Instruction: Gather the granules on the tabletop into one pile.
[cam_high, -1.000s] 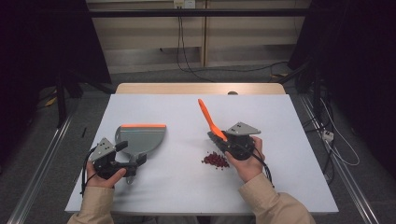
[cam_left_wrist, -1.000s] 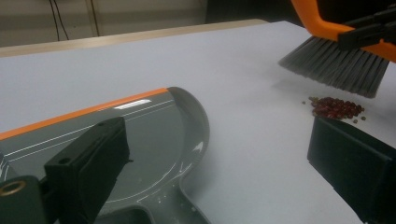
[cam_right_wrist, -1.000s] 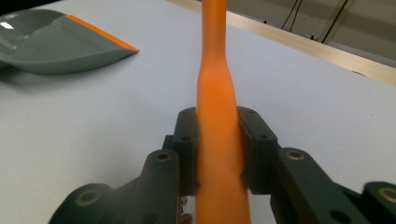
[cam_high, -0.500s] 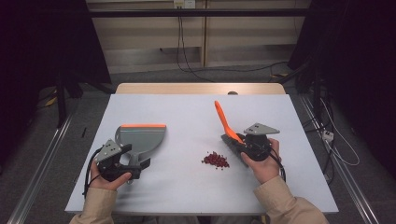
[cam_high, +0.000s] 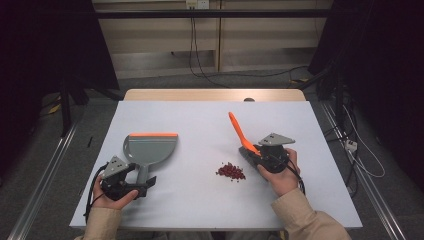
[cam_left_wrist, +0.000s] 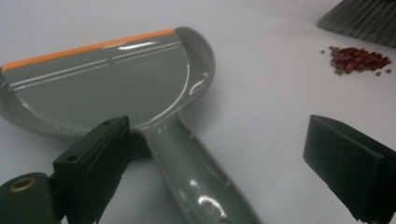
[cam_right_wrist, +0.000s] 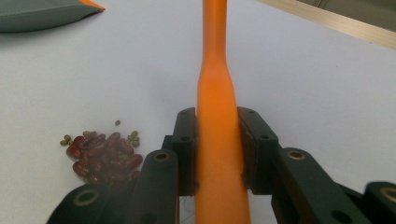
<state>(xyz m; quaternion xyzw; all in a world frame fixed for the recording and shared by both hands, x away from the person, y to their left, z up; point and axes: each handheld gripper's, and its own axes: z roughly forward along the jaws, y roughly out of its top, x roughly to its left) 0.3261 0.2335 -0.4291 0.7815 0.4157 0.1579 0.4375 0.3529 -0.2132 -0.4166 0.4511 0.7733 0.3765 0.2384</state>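
A grey dustpan (cam_high: 150, 146) with an orange lip lies flat on the white table, left of centre. My left gripper (cam_high: 144, 181) is at its handle (cam_left_wrist: 196, 177). The jaws stand open, one on each side of the handle, with a wide gap on the right. A small pile of red and green beans (cam_high: 231, 171) lies at mid-table. Just right of it, my right gripper (cam_high: 254, 151) is shut on the orange handle (cam_right_wrist: 217, 140) of a hand brush. The brush's grey bristles (cam_high: 246, 155) rest on the table beside the beans (cam_right_wrist: 100, 154), and the handle slants up and away.
The white tabletop (cam_high: 200, 120) has a wooden strip along its far edge. Cables run over the floor beyond it, and metal rails flank the table. In the left gripper view, the brush bristles (cam_left_wrist: 364, 18) and beans (cam_left_wrist: 359, 58) lie at the upper right.
My right gripper has carried the brush to the right, from over the beans to just beside them. The left gripper has stayed at the dustpan handle.
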